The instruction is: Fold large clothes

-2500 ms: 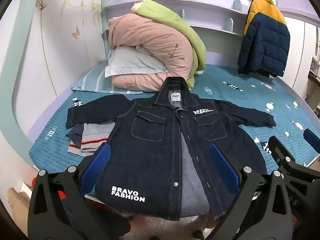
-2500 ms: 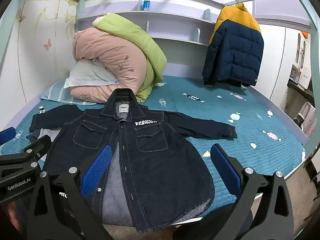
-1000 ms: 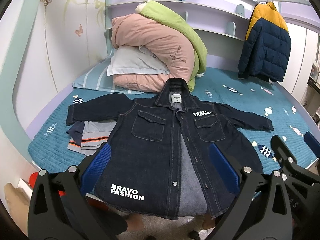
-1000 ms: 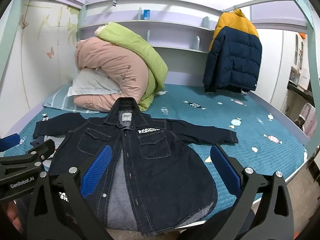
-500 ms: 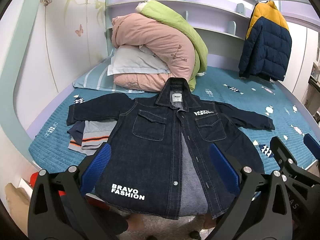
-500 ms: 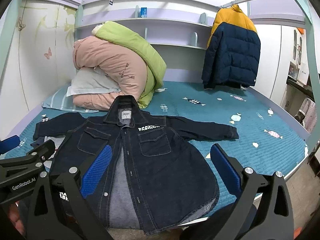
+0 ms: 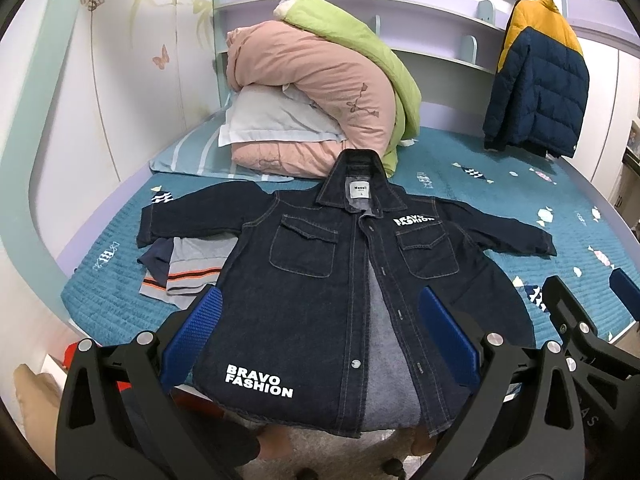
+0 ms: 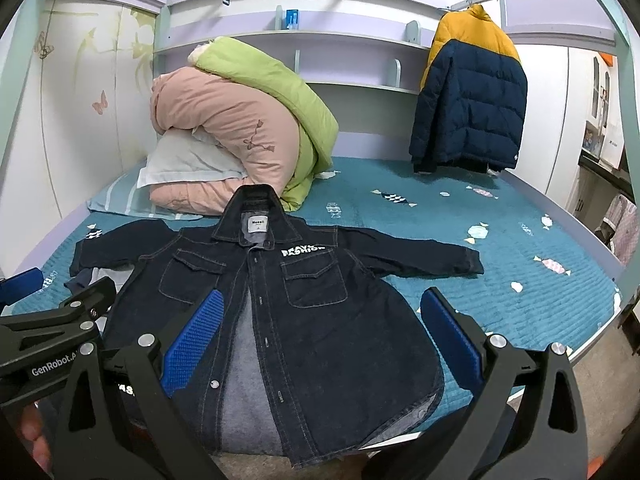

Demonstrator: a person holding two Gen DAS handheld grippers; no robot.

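Left wrist view: left gripper [image 7: 318, 328] wide open, empty, above jacket [image 7: 320, 280] spread flat, unbuttoned, on bed [image 7: 500, 184], hem over edge. Right wrist view: right gripper [image 8: 320, 328] wide open, empty, above same jacket [image 8: 320, 320]; quilt [image 8: 224, 140] behind collar.

Black angular gripper frames, silver screws, ribbed blue fingers [image 7: 192, 336], white "GenRobot.AI" lettering

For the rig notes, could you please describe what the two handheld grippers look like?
Both match. The left gripper and right gripper have black skeletal frames with triangular cut-outs and silver screw heads. Each finger carries a long blue pad with a fine dotted texture. The left gripper's side, seen from the right wrist camera, bears white "GenRobot.AI" lettering. No cables or sleeves show.
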